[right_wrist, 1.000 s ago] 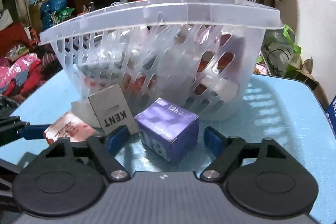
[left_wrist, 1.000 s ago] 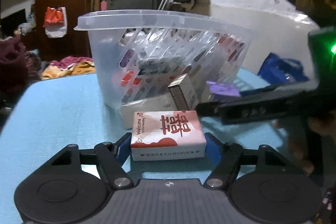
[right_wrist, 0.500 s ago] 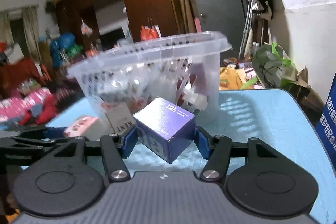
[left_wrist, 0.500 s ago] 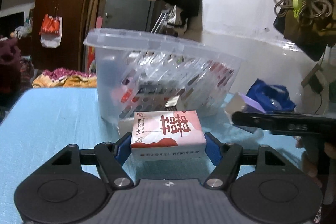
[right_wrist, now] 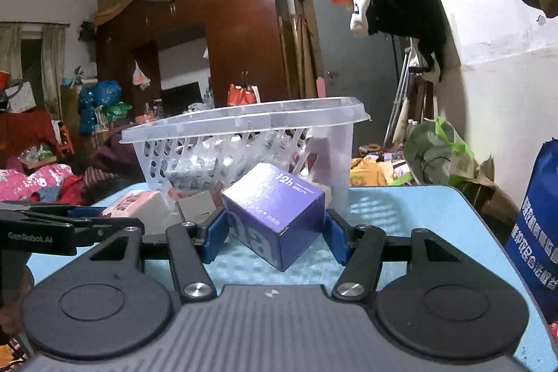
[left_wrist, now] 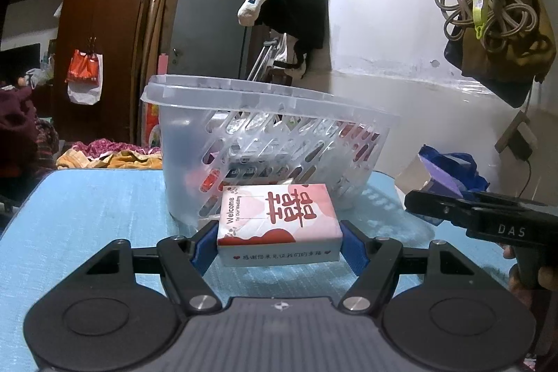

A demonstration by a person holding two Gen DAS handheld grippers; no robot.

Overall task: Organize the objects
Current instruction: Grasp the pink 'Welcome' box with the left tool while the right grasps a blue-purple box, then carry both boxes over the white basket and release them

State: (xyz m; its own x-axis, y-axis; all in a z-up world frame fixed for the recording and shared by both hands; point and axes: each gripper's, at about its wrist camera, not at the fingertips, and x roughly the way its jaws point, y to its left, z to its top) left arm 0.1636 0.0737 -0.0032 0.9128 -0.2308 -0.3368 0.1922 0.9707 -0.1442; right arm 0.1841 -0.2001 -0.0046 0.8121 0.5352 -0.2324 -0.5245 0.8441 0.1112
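Currently both grippers carry boxes in front of the clear slotted basket point(left_wrist: 272, 135) on the light blue table point(left_wrist: 87, 208).

Left wrist view: left gripper point(left_wrist: 279, 241) pinches the pink-and-white wedding box point(left_wrist: 279, 222) by its two short ends; blue pads point(left_wrist: 204, 243) press flat against it. Box sits level, printed face up, just in front of the basket wall. Right gripper's black finger enters from the right edge.

Right wrist view: right gripper point(right_wrist: 275, 234) is clamped on the purple cube box point(right_wrist: 275, 215), which is tilted, one corner pointing down. Basket stands behind it, holding assorted small packages. A grey box point(right_wrist: 197, 208) stands at the basket's foot.
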